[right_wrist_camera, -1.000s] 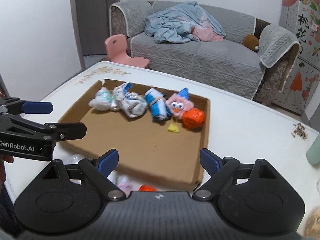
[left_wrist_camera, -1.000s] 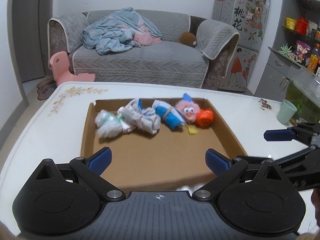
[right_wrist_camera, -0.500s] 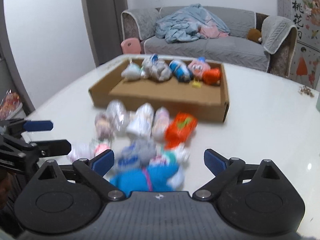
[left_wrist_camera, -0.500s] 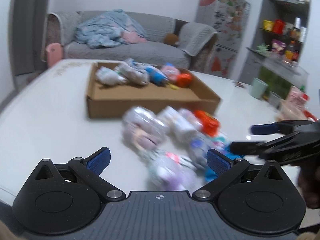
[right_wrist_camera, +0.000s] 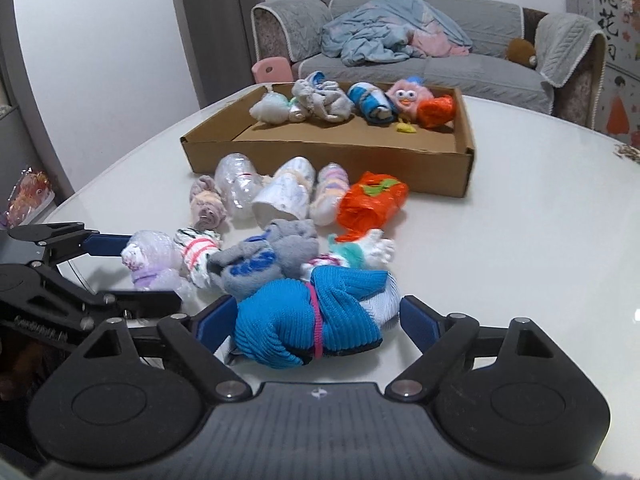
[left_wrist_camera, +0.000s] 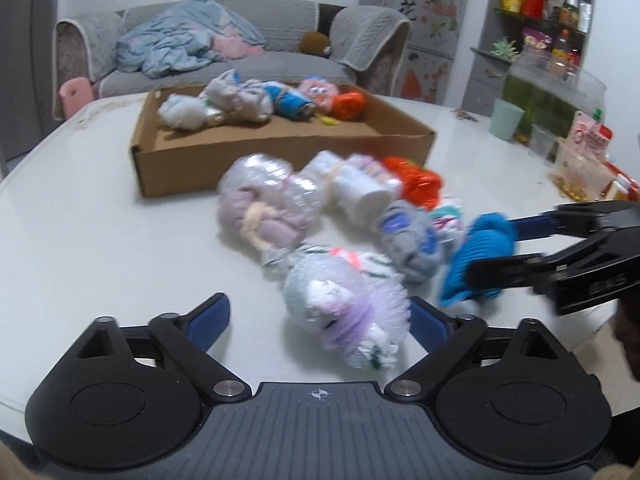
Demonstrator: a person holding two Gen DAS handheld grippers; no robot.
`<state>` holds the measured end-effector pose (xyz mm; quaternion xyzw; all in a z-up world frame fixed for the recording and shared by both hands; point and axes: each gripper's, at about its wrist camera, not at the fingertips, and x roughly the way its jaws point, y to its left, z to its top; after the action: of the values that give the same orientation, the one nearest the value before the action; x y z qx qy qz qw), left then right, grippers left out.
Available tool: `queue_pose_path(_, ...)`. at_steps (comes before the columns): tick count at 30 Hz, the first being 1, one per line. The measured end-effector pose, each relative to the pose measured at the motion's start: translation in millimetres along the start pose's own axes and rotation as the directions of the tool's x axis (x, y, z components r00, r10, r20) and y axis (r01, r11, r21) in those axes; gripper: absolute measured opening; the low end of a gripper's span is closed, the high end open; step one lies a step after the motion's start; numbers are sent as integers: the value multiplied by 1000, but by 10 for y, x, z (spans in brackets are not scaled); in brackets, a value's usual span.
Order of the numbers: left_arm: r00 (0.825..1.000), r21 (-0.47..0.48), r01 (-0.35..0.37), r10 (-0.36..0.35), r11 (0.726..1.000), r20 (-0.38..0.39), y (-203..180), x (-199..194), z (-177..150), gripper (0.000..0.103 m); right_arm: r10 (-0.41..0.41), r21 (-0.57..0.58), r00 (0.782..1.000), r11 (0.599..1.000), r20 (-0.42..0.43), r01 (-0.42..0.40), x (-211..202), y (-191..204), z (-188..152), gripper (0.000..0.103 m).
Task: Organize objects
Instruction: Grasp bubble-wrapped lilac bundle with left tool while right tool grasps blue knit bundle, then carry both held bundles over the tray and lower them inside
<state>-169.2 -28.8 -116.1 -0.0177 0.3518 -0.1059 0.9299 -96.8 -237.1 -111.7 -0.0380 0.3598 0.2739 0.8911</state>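
A shallow cardboard box (left_wrist_camera: 280,152) (right_wrist_camera: 320,152) sits on the white table with several rolled socks and a pink plush toy (right_wrist_camera: 408,94) at its far side. In front of it lies a pile of rolled socks and wrapped bundles. My left gripper (left_wrist_camera: 318,320) is open around a bubble-wrapped purple and white bundle (left_wrist_camera: 344,308) (right_wrist_camera: 150,260). My right gripper (right_wrist_camera: 308,322) is open around a blue knitted sock roll (right_wrist_camera: 308,320) (left_wrist_camera: 476,256). An orange bundle (right_wrist_camera: 372,202) and a grey sock roll (right_wrist_camera: 268,260) lie nearby.
A green cup (left_wrist_camera: 506,120), a fish tank (left_wrist_camera: 552,92) and snack packets (left_wrist_camera: 588,148) stand at the table's right side. A grey sofa (right_wrist_camera: 420,64) with a blanket and a pink child's chair (right_wrist_camera: 270,70) are behind the table.
Both grippers have pulled back from over the box and come down low to the pile in front of it. Each now has a bundle between its open fingers.
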Motion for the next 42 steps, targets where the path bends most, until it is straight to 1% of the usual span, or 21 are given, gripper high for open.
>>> queue_pose_path(1, 1000, -13, 0, 0, 1000, -5, 46, 4, -9, 86, -7, -2, 1000, 1000, 2, 7, -24, -17, -11, 84)
queue_pose_path(2, 1000, -20, -3, 3, 1000, 4, 82, -14, -15, 86, -12, -4, 1000, 1000, 1, 12, -39, -34, -21, 84)
queue_pose_path(4, 1000, -32, -12, 13, 999, 9, 142, -42, -17, 78, -25, -4, 1000, 1000, -1, 25, -62, -76, -33, 84)
queue_pose_path(8, 1000, -38, -15, 16, 999, 22, 189, -77, -24, 70, -28, 3, 1000, 1000, 2, 28, -87, -150, -55, 84)
queue_pose_path(9, 1000, -33, -15, 16, 999, 24, 184, -78, -21, 65, -28, 5, 1000, 1000, 9, 28, -92, -154, -62, 83)
queue_pose_path(17, 999, -22, -7, 8, 1000, 46, 172, -137, -7, 57, -11, 14, 1000, 1000, 30, 11, -150, -240, -76, 73)
queue_pose_path(21, 998, -10, -9, 10, 1000, 59, 184, -195, 32, 56, -20, 15, 999, 1000, 42, 19, -221, -279, -69, 73)
queue_pose_path(25, 997, -24, -24, 26, 999, 70, 278, -267, 107, 56, -31, 6, 998, 1000, 63, 30, -312, -334, -17, 72)
queue_pose_path(29, 993, -11, -48, 49, 999, 104, 377, -347, 291, 56, -41, -12, 993, 999, 110, 43, -442, -388, 136, 72)
queue_pose_path(32, 988, 20, -71, 68, 997, 142, 453, -397, 515, 56, -33, -46, 988, 998, 154, 41, -516, -382, 307, 72)
queue_pose_path(35, 981, 56, -97, 86, 994, 173, 530, -388, 776, 56, -8, -81, 980, 996, 199, 24, -547, -374, 557, 72)
queue_pose_path(37, 976, 72, -113, 97, 991, 195, 576, -360, 959, 56, 1, -122, 973, 992, 232, 28, -540, -340, 738, 73)
queue_pose_path(40, 971, 90, -123, 101, 988, 215, 640, -294, 1195, 56, 29, -173, 962, 985, 270, 19, -458, -257, 1013, 73)
queue_pose_path(42, 970, 118, -132, 103, 984, 222, 676, -213, 1330, 56, 64, -215, 959, 977, 276, -3, -362, -195, 1186, 73)
